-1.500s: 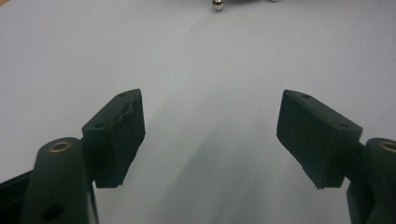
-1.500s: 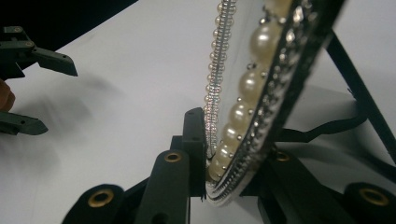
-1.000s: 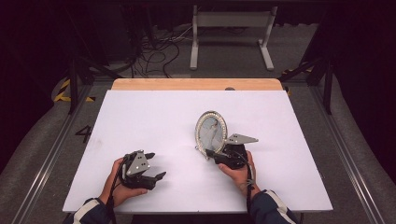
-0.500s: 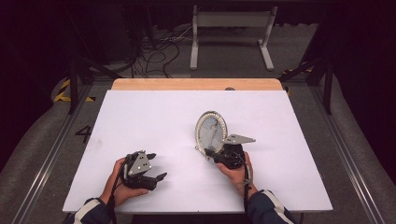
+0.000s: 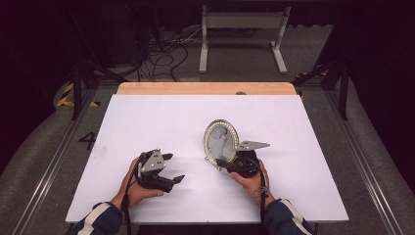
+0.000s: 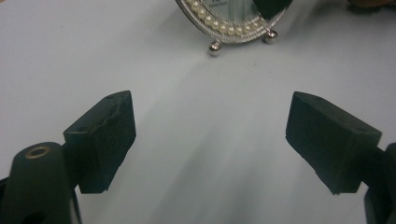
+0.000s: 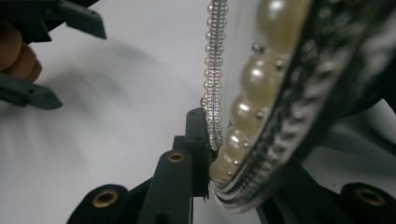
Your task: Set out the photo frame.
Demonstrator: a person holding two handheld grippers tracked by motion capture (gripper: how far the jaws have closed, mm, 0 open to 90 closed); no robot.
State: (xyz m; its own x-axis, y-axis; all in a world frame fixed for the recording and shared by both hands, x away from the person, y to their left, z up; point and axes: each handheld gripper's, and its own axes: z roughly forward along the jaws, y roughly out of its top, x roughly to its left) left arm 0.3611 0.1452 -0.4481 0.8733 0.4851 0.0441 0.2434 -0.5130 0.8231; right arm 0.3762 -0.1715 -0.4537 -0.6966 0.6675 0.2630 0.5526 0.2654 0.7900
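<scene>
Right gripper [image 5: 226, 162] clamps an oval pearl-rimmed picture frame [image 5: 221, 141]; left gripper [image 5: 172, 168] stands wide with nothing in it.

The frame stands upright a little right of the middle of the white table [image 5: 147, 117], resting on small ball feet [image 6: 214, 48], and the right gripper's jaws, which have just been closing, pinch its lower rim from both faces. The left gripper's jaws have just been opening and point toward the frame across a bare stretch of tabletop, near it but not touching. Wide bare surface lies behind the frame up to the wooden strip [image 5: 205, 88] along the far edge, and on both sides; both hands sit near the front edge.
</scene>
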